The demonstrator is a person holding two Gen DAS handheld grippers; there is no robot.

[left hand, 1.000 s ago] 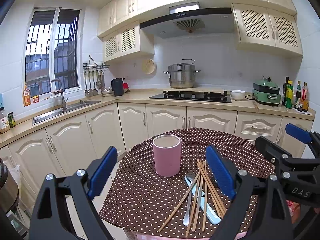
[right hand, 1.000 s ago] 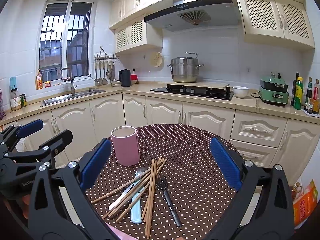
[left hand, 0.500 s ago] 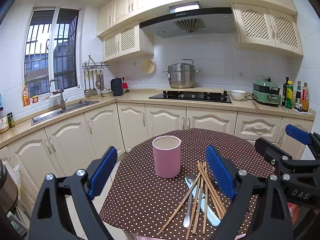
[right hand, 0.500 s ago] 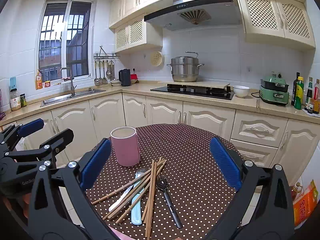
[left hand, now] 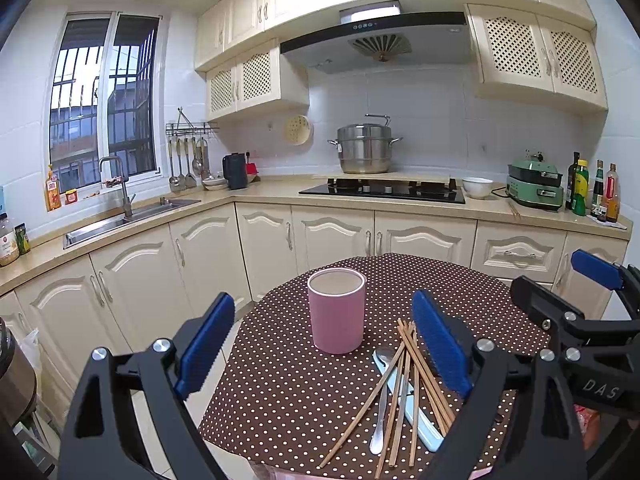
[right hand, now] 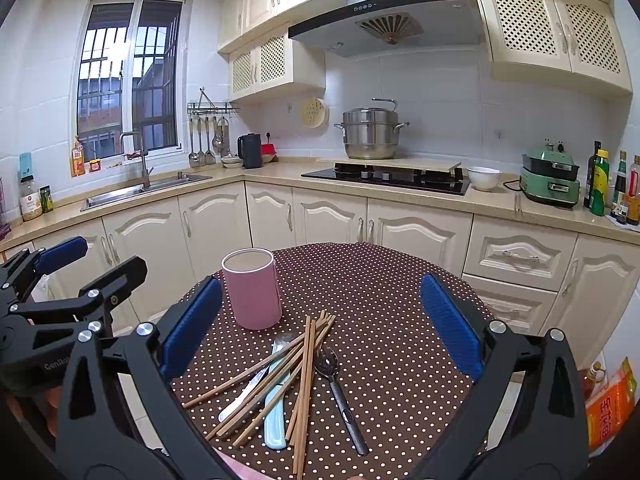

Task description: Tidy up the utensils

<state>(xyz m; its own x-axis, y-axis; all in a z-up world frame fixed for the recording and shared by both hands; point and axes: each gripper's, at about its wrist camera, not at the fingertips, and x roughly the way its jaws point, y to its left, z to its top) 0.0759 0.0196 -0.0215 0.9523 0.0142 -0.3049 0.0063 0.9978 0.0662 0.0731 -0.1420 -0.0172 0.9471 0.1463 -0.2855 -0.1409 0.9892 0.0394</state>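
A pink cylindrical holder (left hand: pixel 337 310) (right hand: pixel 252 288) stands upright and looks empty on the brown polka-dot table (left hand: pixel 288 396) (right hand: pixel 392 304). In front of it lies a loose pile of wooden chopsticks (left hand: pixel 416 376) (right hand: pixel 305 364), a pale blue utensil (right hand: pixel 274 412), a silver spoon (left hand: pixel 382 396) and a dark-handled spoon (right hand: pixel 340 392). My left gripper (left hand: pixel 320 348) hovers open over the table's near left. My right gripper (right hand: pixel 320 328) hovers open above the pile. Each gripper shows at the edge of the other's view, and neither holds anything.
Cream cabinets and a counter (left hand: pixel 256 192) run behind the table, with a sink (left hand: pixel 120 220), hob (left hand: pixel 384 192), steel pot (left hand: pixel 365 148), green cooker (left hand: pixel 534 184) and bottles (left hand: pixel 592 188). An orange packet (right hand: pixel 610 404) sits low at the right.
Both grippers have barely shifted; the scene sits slightly lower in the views. Nothing on the table has moved and both grippers stay open.
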